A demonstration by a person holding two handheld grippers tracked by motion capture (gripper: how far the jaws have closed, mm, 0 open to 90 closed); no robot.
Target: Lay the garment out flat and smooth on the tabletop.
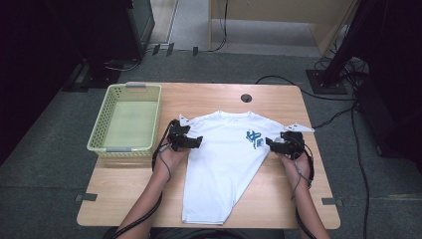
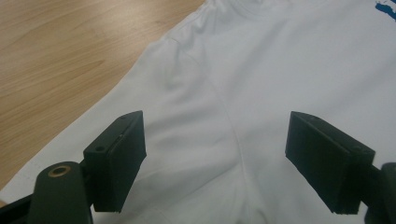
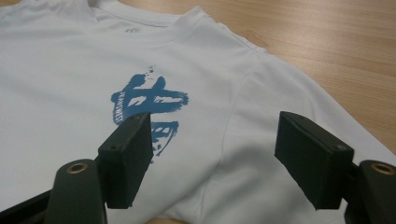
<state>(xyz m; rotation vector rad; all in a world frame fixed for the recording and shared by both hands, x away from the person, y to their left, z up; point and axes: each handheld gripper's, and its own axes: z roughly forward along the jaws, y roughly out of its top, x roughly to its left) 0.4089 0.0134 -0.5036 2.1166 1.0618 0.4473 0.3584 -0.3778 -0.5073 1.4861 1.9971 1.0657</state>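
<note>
Showing basket (image 1: 125, 119) beside shirt (image 1: 224, 159); right tool view: blue print (image 3: 147, 105) close

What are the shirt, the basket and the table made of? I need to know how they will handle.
T-shirt: soft white knit fabric, likely cotton or a blend; it creases, with stitched seams and a matte blue print.
Basket: pale green moulded plastic, by its perforated walls.
Table: light wood or wood-look laminate; grain shows, slight sheen.

Matt white cloth shirt (image 1: 224, 159), wood-grain table (image 1: 278, 99)
</note>
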